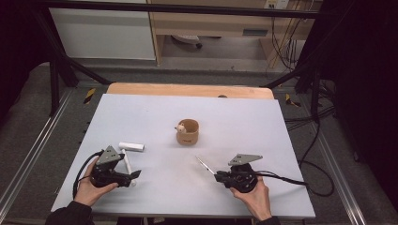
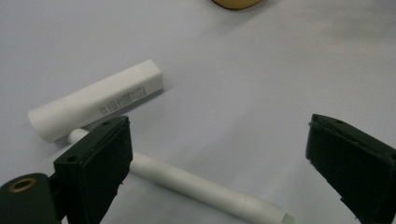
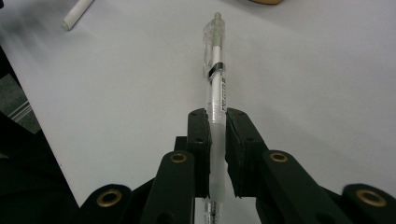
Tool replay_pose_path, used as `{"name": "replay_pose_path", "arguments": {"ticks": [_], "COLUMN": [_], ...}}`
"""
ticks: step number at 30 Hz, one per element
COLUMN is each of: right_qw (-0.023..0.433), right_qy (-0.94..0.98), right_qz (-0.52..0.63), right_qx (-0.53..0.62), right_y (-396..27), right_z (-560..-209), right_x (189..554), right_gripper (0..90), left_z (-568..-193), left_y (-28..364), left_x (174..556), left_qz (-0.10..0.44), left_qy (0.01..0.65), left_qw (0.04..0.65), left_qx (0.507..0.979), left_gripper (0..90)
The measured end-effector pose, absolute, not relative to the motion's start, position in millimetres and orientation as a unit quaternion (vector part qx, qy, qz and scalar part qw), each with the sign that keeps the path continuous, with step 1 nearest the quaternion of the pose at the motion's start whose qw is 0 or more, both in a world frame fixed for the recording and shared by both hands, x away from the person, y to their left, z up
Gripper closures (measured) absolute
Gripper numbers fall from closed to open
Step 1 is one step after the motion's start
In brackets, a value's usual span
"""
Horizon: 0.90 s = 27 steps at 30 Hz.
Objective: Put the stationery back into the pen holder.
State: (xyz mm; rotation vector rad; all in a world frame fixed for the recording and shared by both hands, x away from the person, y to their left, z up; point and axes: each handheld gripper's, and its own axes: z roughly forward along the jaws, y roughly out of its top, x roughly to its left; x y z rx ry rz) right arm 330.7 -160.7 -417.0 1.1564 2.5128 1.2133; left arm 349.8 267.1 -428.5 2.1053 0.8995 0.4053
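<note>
A round wooden cup point(image 1: 187, 133) stands mid-table with a small pale object inside it. A short white tube point(image 1: 131, 146) and a thin white marker point(image 1: 127, 165) lie at the left. My left gripper point(image 1: 133, 178) is open and low over the marker's near end. In the left gripper view the marker point(image 2: 201, 189) lies across the gap between the wide-apart jaws of my left gripper point(image 2: 219, 163), with the tube point(image 2: 93, 100) beyond. My right gripper point(image 1: 218, 175) is shut on a clear white pen point(image 1: 205, 165). In the right gripper view the pen point(image 3: 217, 84) sticks forward from my right gripper point(image 3: 217, 128).
A pale grey mat point(image 1: 234, 117) covers the table, with a wooden strip point(image 1: 187, 90) along the far edge. Black frame bars and cables point(image 1: 319, 140) run along the right side. The cup's rim point(image 2: 236, 3) shows at the top of the left gripper view.
</note>
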Motion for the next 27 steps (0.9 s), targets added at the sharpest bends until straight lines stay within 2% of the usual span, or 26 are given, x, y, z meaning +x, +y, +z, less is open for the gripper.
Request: {"name": "replay_pose_path", "arguments": {"ticks": [13,27], "right_qw": [0.040,0.022], "right_qy": [0.845,0.867], "right_qz": [0.409,0.402], "right_qx": [0.341,0.293], "right_y": [-159.0,-143.1], "right_z": [-397.4,-380.9], "right_x": [347.1,359.9], "right_gripper": [80.8,80.8], "left_z": [-412.4,-397.1], "left_y": [219.5,163.1], "left_x": [342.8,340.3], "left_qz": [0.173,0.220], "left_qy": [0.280,0.166], "left_qw": [0.375,0.331], "left_qx": [0.867,0.903], "left_gripper": [6.2,5.5]}}
